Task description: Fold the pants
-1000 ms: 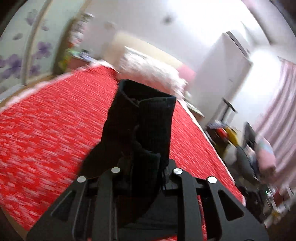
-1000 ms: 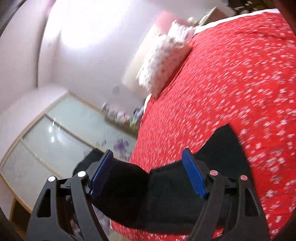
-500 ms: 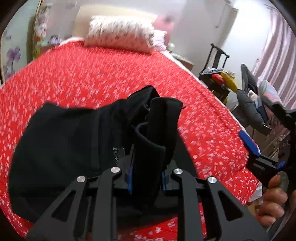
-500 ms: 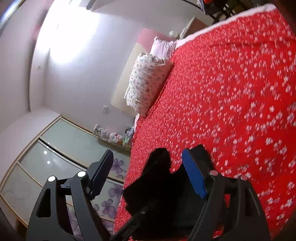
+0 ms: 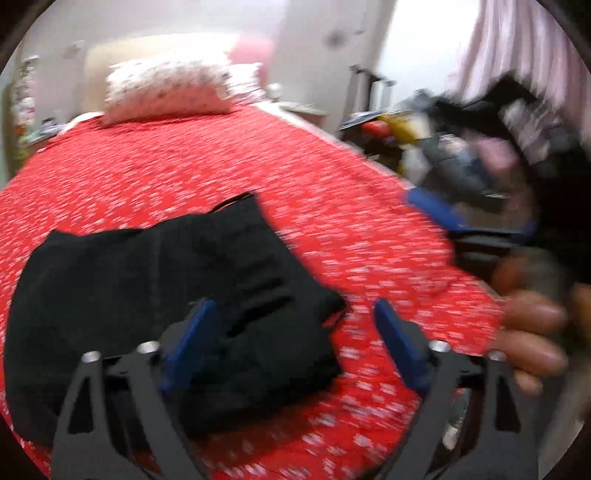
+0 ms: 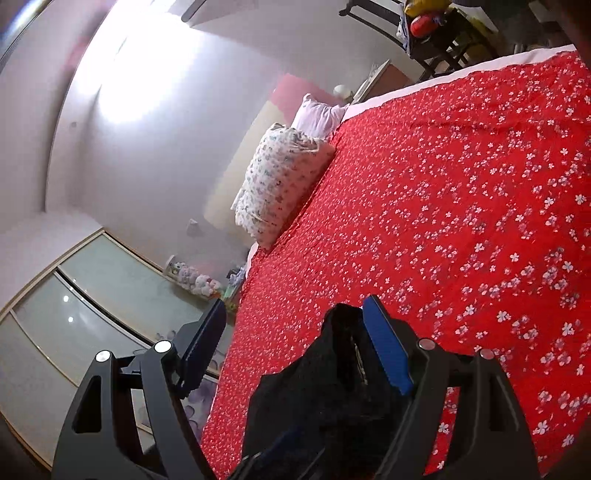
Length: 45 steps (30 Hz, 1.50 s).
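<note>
The black pants (image 5: 147, 295) lie folded in a compact pile on the red flowered bedspread (image 5: 221, 166), near the bed's front edge. My left gripper (image 5: 291, 332) is open just above the pile's right front corner, holding nothing. My right gripper (image 6: 295, 332) is open; the pants (image 6: 332, 387) show low between its fingers, close to the right blue pad (image 6: 388, 347). The right gripper also shows, blurred, at the right of the left wrist view (image 5: 461, 221), held by a hand (image 5: 532, 332).
A flowered pillow (image 5: 166, 88) and a pink pillow (image 6: 317, 118) lie at the headboard. A chair with clutter (image 6: 436, 33) stands beside the bed. Sliding wardrobe doors (image 6: 74, 302) run along the other side. The bedspread (image 6: 461, 203) stretches beyond the pants.
My left gripper has opened and let go of the pants, which now lie flat on the bed. My right gripper has stayed open and drifted a little.
</note>
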Each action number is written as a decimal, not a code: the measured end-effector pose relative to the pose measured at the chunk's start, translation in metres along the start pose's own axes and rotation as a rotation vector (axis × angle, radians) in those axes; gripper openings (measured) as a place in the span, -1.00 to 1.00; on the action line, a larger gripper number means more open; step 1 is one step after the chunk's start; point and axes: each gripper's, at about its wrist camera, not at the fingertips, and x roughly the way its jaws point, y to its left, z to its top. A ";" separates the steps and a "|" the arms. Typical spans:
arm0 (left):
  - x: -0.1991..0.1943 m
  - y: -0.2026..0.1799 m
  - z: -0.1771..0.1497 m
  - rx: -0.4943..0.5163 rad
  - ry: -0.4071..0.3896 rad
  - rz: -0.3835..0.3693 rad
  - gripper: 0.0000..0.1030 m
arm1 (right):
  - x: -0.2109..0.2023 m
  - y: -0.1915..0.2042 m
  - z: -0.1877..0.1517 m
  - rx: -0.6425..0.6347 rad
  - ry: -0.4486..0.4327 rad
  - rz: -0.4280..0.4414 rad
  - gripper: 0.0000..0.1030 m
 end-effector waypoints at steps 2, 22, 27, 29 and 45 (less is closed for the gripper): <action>-0.013 0.010 0.001 -0.017 -0.018 -0.072 0.91 | -0.002 0.001 0.000 -0.003 0.003 0.013 0.52; -0.031 0.188 -0.055 -0.282 -0.004 0.207 0.95 | 0.090 0.001 -0.086 -0.137 0.661 -0.102 0.72; -0.035 0.182 -0.059 -0.218 -0.030 0.228 0.95 | 0.086 0.004 -0.089 -0.183 0.643 -0.080 0.73; -0.042 0.186 -0.053 -0.234 -0.061 0.227 0.95 | 0.081 0.008 -0.087 -0.201 0.627 -0.062 0.73; -0.035 0.176 -0.031 -0.097 -0.021 0.437 0.96 | 0.099 0.019 -0.057 -0.219 0.414 0.010 0.74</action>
